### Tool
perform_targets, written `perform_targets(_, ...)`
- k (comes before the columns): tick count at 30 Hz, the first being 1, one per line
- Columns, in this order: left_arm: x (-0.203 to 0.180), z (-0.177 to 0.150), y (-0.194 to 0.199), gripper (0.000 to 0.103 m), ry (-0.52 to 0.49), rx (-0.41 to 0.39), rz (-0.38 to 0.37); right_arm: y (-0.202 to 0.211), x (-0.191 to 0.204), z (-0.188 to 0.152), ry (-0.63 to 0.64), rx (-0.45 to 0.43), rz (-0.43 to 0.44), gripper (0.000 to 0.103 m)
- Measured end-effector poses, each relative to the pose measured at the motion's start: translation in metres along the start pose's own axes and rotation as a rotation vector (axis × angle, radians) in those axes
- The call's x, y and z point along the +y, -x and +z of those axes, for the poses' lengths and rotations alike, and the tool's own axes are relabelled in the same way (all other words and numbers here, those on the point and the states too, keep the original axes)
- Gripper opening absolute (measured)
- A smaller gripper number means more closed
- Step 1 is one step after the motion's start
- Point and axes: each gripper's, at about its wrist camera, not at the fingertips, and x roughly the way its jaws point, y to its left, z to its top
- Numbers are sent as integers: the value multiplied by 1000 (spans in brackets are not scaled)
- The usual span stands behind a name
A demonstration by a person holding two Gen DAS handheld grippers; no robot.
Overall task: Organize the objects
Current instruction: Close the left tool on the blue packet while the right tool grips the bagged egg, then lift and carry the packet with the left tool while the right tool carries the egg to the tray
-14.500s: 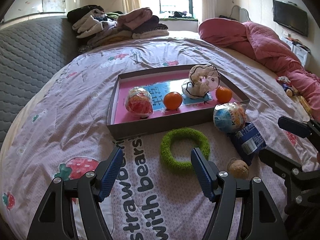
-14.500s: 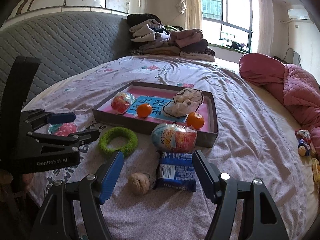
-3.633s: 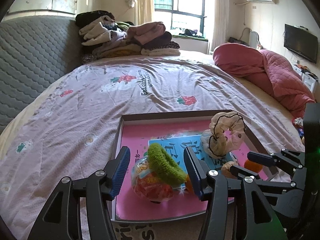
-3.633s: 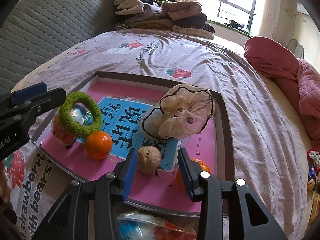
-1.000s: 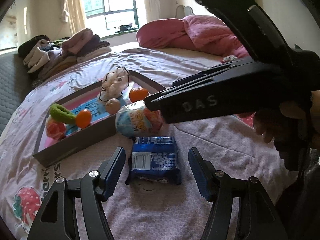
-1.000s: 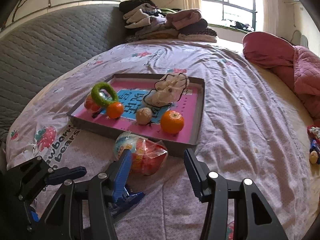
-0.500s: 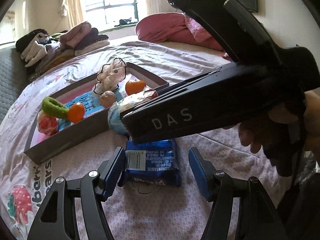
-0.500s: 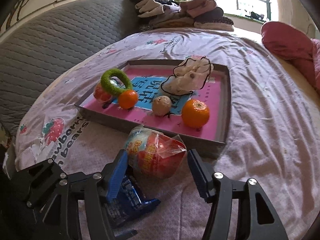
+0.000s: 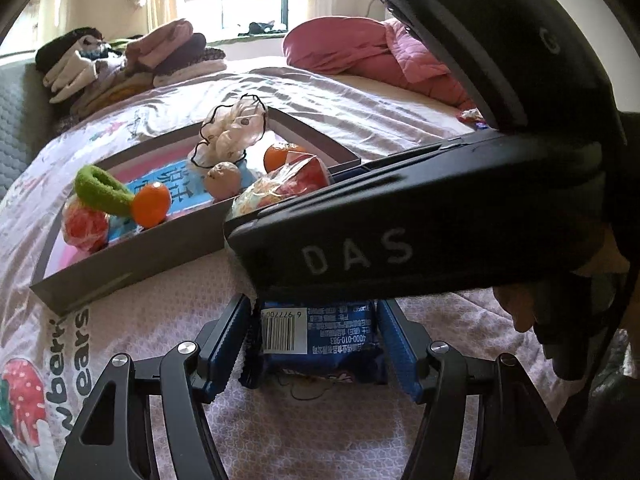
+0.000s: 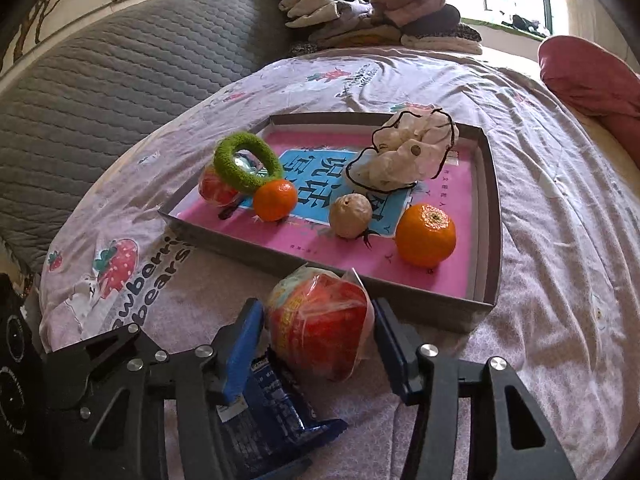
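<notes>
A grey tray with a pink floor [image 10: 486, 184] lies on the bed and holds a green ring [image 10: 245, 160], a wrapped ball [image 10: 216, 192], two oranges [image 10: 426, 235], a walnut [image 10: 353, 209] and a scrunchie [image 10: 404, 152]. My left gripper [image 9: 314, 334] is open with its fingers on either side of a blue snack packet [image 9: 320, 336]. My right gripper [image 10: 318, 342] is open with its fingers on either side of a wrapped egg toy [image 10: 320, 330] in front of the tray. The right gripper's body [image 9: 420, 220] crosses the left wrist view.
A stack of folded clothes [image 10: 372, 16] sits at the head of the bed. A pink quilt [image 9: 380, 52] lies to the right. A grey padded headboard [image 10: 100, 88] runs along the left. The printed sheet [image 10: 560, 240] surrounds the tray.
Both grippers have moved forward and down, and their fingers now bracket the blue packet and the wrapped egg toy. The jaws have narrowed a little.
</notes>
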Motion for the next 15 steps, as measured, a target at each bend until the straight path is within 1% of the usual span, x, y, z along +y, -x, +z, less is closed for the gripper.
perform_targets(3, 0, 1, 2, 60, -5, -7, 3, 2, -1, 1, -5, -7, 6, 55)
perform_targets(4, -1, 1, 5, 56, -9, -15, 1, 3, -1, 1, -8, -11, 7, 55)
perform_targets(11, -3, 3, 9, 56, -20, -13, 0, 16, -4, 8, -32, -62, 16, 54)
perform_targets(15, -3, 6, 15, 56, -24, -30, 6, 29, -9, 14, -62, -112, 22, 54)
